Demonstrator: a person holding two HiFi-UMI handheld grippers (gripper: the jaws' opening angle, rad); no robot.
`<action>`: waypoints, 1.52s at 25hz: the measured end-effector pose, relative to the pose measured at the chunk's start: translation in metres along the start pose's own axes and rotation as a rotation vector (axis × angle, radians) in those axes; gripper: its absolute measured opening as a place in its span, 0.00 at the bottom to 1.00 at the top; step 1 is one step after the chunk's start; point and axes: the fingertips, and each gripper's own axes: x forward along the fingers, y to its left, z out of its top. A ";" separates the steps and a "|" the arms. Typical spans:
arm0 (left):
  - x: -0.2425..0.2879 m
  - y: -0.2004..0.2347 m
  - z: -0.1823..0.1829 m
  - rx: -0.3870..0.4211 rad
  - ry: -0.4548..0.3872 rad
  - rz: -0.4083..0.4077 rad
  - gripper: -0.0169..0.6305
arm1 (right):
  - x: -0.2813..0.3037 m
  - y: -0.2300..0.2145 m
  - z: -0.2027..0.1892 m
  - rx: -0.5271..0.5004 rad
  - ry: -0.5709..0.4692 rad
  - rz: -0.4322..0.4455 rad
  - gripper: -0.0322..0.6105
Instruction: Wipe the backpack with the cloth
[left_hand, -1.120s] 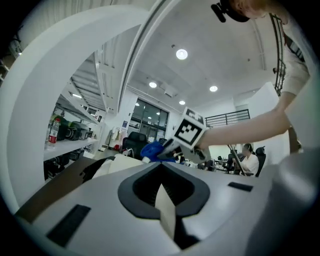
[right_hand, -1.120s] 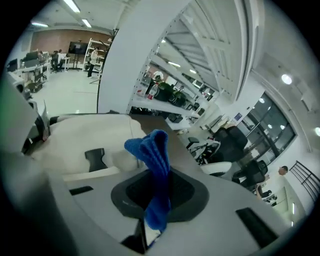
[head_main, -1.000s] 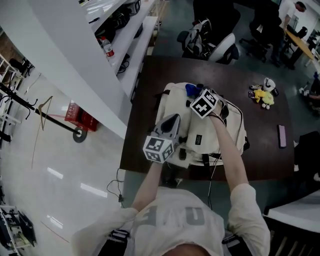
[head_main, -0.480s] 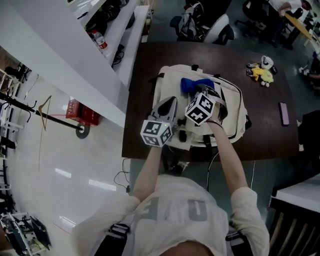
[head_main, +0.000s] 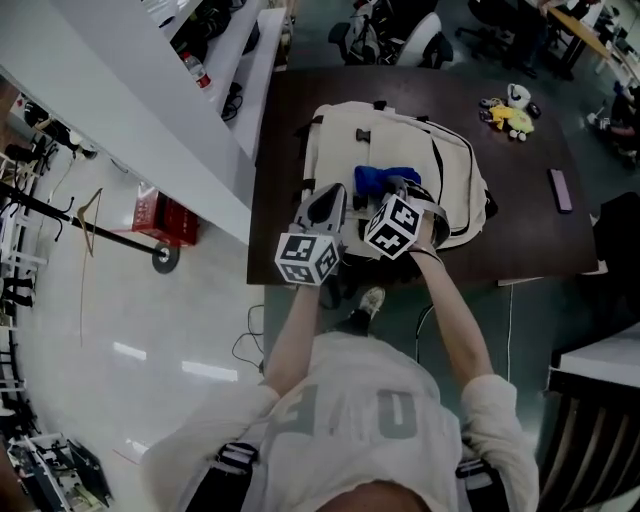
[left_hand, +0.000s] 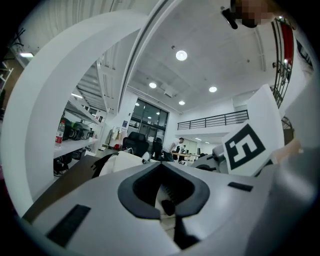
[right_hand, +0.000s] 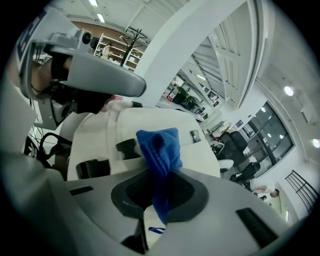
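Note:
A cream backpack (head_main: 350, 150) lies flat on the dark table (head_main: 520, 230). My right gripper (head_main: 400, 190) is shut on a blue cloth (head_main: 382, 178), which rests on the backpack's middle, toward its near side. In the right gripper view the cloth (right_hand: 159, 150) stands bunched up between the jaws over the backpack (right_hand: 150, 122). My left gripper (head_main: 327, 200) hovers at the backpack's near left edge, shut on nothing. In the left gripper view its pads (left_hand: 150, 187) meet, with the backpack (left_hand: 125, 162) beyond them.
Small plush toys (head_main: 505, 108) and a flat pinkish object (head_main: 560, 190) lie on the table's right part. Office chairs (head_main: 400, 40) stand behind the table. A white counter (head_main: 130, 90) and a red crate (head_main: 160, 215) are on the left.
My right gripper has dragged the blue cloth from the backpack's far end toward its near side. The left gripper has stayed by the near left edge.

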 end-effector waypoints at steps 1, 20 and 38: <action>-0.006 -0.002 -0.001 -0.003 0.001 0.000 0.03 | -0.005 0.010 -0.002 0.006 0.001 0.004 0.11; -0.078 -0.033 -0.025 -0.014 0.028 -0.040 0.03 | -0.035 0.115 -0.021 0.108 0.015 0.105 0.11; 0.065 -0.079 -0.014 -0.057 -0.015 -0.110 0.03 | -0.046 -0.145 -0.056 0.156 -0.058 -0.088 0.11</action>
